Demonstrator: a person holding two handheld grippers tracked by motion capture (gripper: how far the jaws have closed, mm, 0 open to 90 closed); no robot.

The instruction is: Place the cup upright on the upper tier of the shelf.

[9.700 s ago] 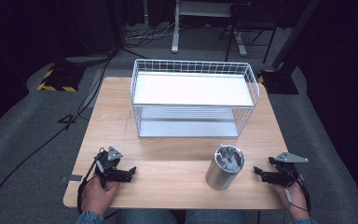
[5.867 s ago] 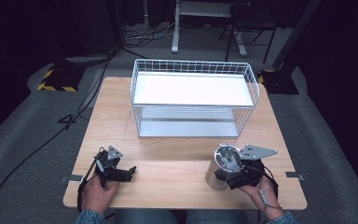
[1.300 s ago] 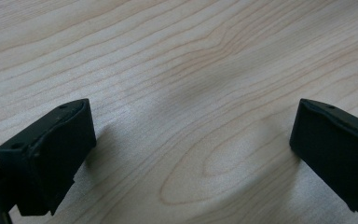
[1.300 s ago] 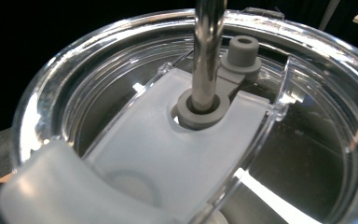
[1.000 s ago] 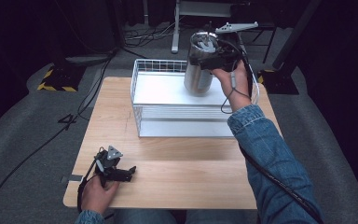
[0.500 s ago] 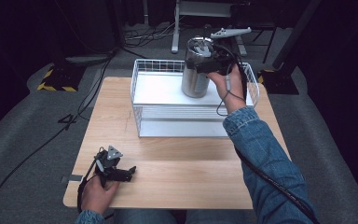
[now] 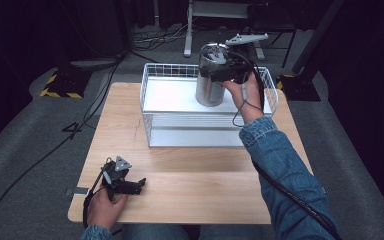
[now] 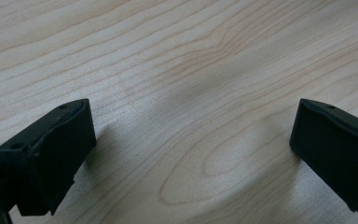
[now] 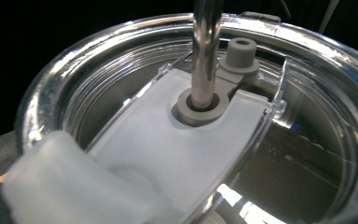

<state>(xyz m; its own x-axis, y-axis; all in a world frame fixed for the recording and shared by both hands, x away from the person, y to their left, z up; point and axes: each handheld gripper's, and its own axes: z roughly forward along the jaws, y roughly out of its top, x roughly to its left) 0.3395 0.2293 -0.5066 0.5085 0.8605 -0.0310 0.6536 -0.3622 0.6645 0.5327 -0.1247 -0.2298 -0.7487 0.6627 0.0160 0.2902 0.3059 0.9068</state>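
A steel tumbler [image 7: 209,82] with a clear lid [image 9: 168,154] and a metal straw [image 9: 206,51] stands upright inside the white wire basket [image 7: 152,112], toward its back right. My right gripper [image 7: 221,70] is shut on the tumbler's upper part, reaching in from the right. Whether the tumbler's base touches the basket's floor I cannot tell. My left gripper [image 7: 138,185] rests on the wooden table [image 7: 190,175] near its front left corner. Its jaws stand open [image 8: 191,154] with only bare wood between them.
The basket takes up the back half of the table. A denim sleeve [image 7: 280,165] crosses the table's right side. Black cables [image 7: 35,165] lie on the grey floor at the left, and a desk frame [image 7: 215,20] stands behind the table.
The tumbler has sunk a little into the basket with my right gripper and now stands more upright. The left gripper has not moved.
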